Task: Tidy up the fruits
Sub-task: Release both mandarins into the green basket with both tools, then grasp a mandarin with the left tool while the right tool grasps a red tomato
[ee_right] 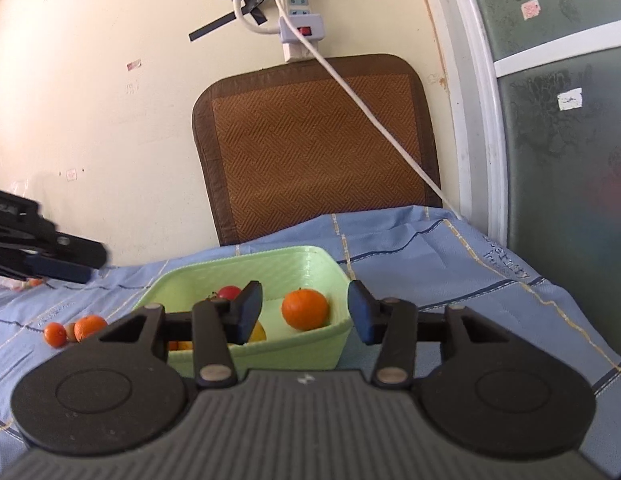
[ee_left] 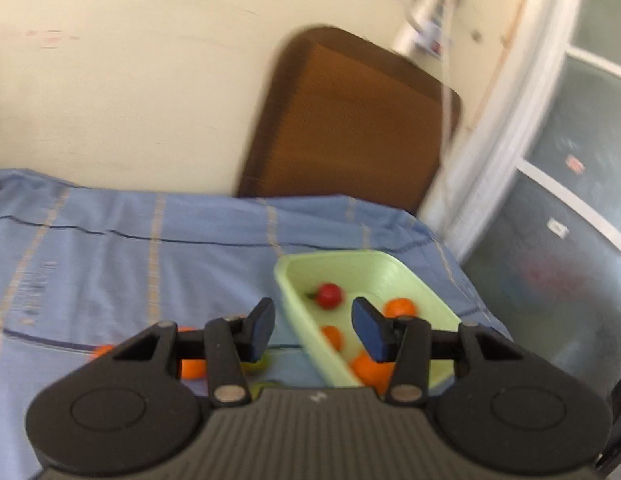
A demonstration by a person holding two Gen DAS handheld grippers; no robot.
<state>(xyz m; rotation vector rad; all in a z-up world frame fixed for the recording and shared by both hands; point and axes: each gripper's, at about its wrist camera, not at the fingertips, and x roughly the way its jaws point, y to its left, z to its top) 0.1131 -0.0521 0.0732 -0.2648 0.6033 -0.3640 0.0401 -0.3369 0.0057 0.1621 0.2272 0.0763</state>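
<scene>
A pale green tray (ee_left: 410, 276) lies on the blue cloth and holds a red fruit (ee_left: 329, 295) and several oranges (ee_left: 399, 307). My left gripper (ee_left: 312, 330) is open and empty, above the tray's left wall. More oranges (ee_left: 192, 368) lie on the cloth under its left finger. In the right wrist view the tray (ee_right: 302, 346) holds an orange (ee_right: 305, 308), a red fruit (ee_right: 229, 292) and a yellow fruit (ee_right: 257, 333). My right gripper (ee_right: 304, 312) is open and empty, just in front of the tray. Loose oranges (ee_right: 88, 326) lie to the tray's left.
The blue checked cloth (ee_right: 450, 264) covers the table. A brown woven mat (ee_right: 310, 148) leans on the wall behind. A white power cable (ee_right: 374, 120) hangs down to the table's right edge. A glass door (ee_right: 570, 140) stands at the right. The left gripper's arm (ee_right: 42, 256) shows at the left.
</scene>
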